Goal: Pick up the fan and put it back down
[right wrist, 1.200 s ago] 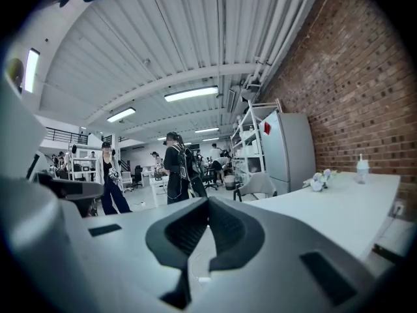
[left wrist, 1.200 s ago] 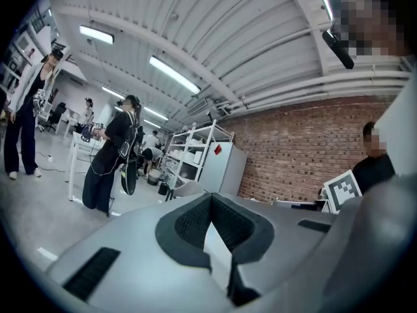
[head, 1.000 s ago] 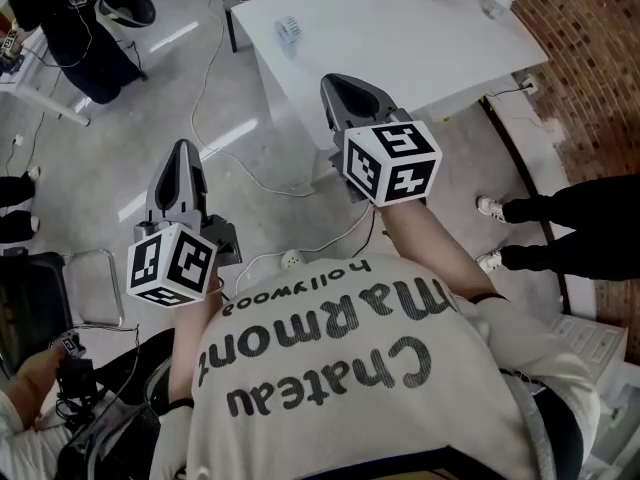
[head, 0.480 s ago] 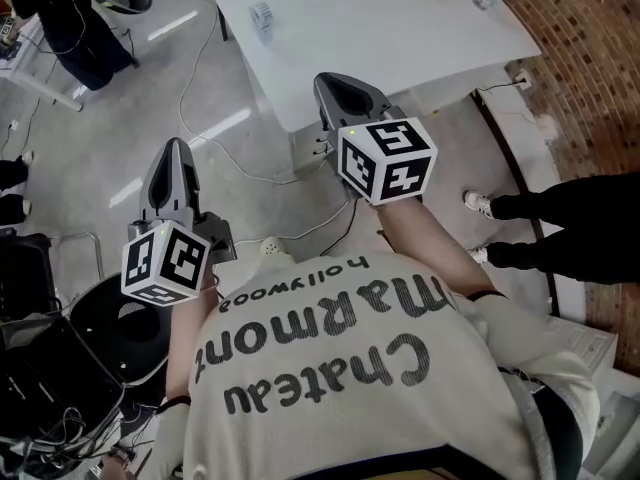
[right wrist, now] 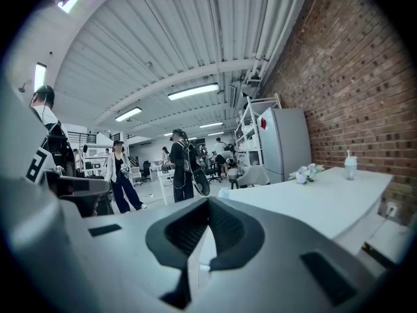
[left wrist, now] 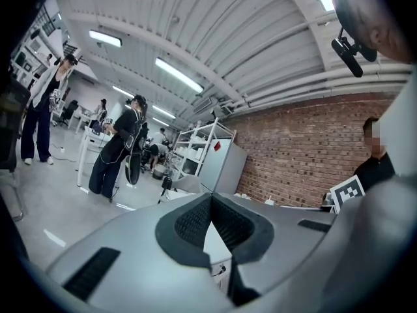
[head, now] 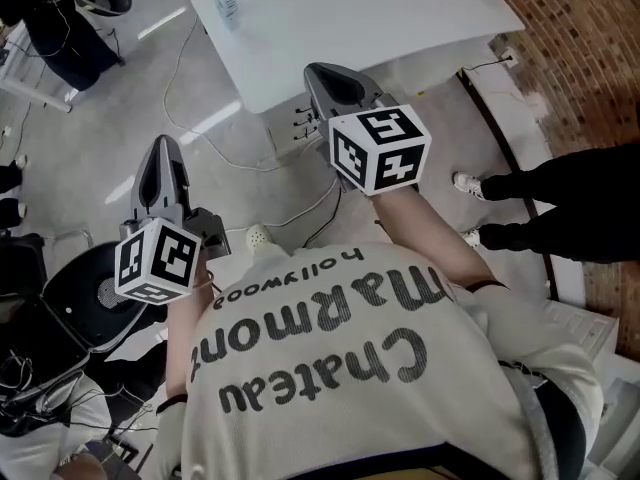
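Note:
The small white fan (head: 228, 6) stands on the left part of the white table (head: 400, 18) at the top of the head view. It is probably the small pale object (right wrist: 223, 192) at the table's far edge in the right gripper view. My left gripper (head: 162, 150) is over the floor, well short of the table, and is shut with nothing in it (left wrist: 210, 197). Nearer the table's front edge, my right gripper (head: 322, 74) is also shut and holds nothing (right wrist: 208, 201). Both are far from the fan.
White cables and a round white plug block (head: 258, 236) lie on the floor below the grippers. A black round base (head: 100, 293) sits at the left. A person's black-trousered legs (head: 540, 208) stand at the right by the brick wall (head: 590, 58). Flowers (right wrist: 306, 172) and a cup (right wrist: 350, 165) are on the table.
The table, the fan and the floor cables have slid up and to the left in the head view. Both grippers keep the same pose and stay shut.

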Motion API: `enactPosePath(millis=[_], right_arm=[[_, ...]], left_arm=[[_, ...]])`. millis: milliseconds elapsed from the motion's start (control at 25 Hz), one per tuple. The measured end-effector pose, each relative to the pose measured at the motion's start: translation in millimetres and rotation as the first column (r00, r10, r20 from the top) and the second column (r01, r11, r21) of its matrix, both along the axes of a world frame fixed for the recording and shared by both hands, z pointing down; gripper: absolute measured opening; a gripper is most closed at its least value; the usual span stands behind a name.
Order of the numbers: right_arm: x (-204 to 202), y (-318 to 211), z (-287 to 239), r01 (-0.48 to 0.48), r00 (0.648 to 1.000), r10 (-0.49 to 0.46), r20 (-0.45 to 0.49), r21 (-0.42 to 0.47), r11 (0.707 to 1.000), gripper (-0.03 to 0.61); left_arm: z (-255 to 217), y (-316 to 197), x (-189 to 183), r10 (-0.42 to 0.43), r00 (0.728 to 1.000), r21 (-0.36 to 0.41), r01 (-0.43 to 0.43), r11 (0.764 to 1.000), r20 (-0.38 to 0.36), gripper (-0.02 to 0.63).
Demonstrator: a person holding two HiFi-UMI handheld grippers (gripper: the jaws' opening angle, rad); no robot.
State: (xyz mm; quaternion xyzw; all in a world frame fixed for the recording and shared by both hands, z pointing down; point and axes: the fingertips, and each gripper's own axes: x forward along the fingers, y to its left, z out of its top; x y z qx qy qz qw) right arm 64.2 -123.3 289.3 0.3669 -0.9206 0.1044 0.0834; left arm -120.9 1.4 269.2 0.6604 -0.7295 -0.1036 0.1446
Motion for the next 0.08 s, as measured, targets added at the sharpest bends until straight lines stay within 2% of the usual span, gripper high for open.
enactPosePath(millis=[80], right_arm=[[9.5,2.5,-2.3,0.001,1.000,-0.001,0.003,0.003,1.000,0.002]], left_arm=[[-3.2,2.0,9.5,0.000,1.000,0.004,0.000,1.000,0.005,0.002]])
